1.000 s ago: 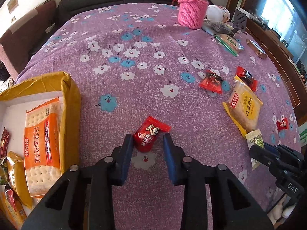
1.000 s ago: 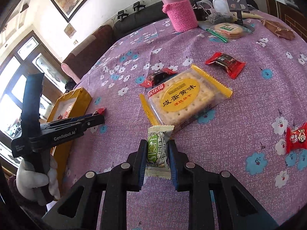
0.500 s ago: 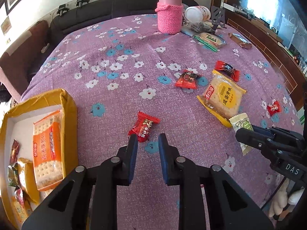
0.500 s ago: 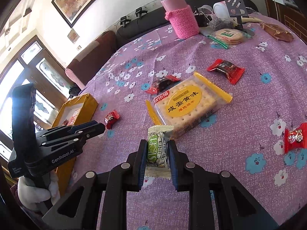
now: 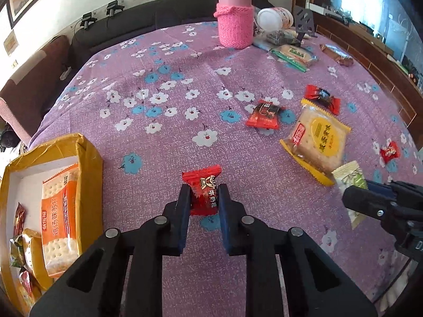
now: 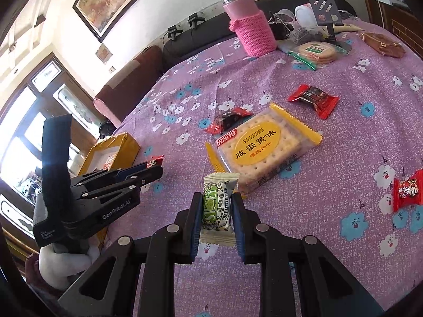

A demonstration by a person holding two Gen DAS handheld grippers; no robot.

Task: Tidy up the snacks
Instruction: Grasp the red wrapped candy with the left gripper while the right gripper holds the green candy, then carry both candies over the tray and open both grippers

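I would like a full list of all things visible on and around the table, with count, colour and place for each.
red candy: 1, red, between the left tongs
green-white sachet: 1, between the right tongs
yellow cracker pack: 1, on the cloth, centre right
red-black snacks: 2, beside the cracker pack
small red candy: 1, right edge
yellow box: 1, at left, holding an orange cracker pack and small snacks
pink flask: 1, far side
green-edged biscuit pack: 1, far right
brown packet: 1, far right
white cup: 1, lying beside the flask
tablecloth: 1, purple with flowers
left tongs: 1, black, shut on the red candy
right tongs: 1, black, shut on the sachet
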